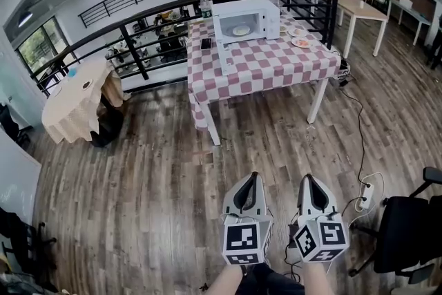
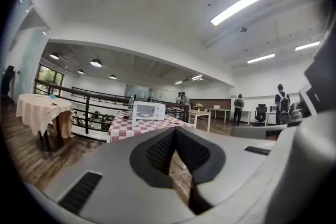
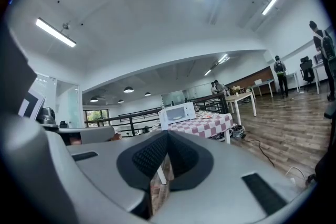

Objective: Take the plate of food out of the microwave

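A white microwave [image 1: 246,20] stands on a table with a red-and-white checked cloth [image 1: 259,65], far ahead of me. Through its door a plate of food [image 1: 241,30] shows inside. The microwave also shows small in the left gripper view [image 2: 146,110] and the right gripper view [image 3: 177,112]. Both grippers hang side by side over the wooden floor, well short of the table. My left gripper [image 1: 253,177] is shut with nothing in it. My right gripper [image 1: 304,179] is shut and empty too.
Two more plates [image 1: 300,37] lie on the checked cloth right of the microwave. A black railing [image 1: 138,45] runs behind the table. A round table with a cream cloth [image 1: 74,100] stands at left, a black office chair [image 1: 413,224] and a power strip [image 1: 366,197] at right. People stand in the far background.
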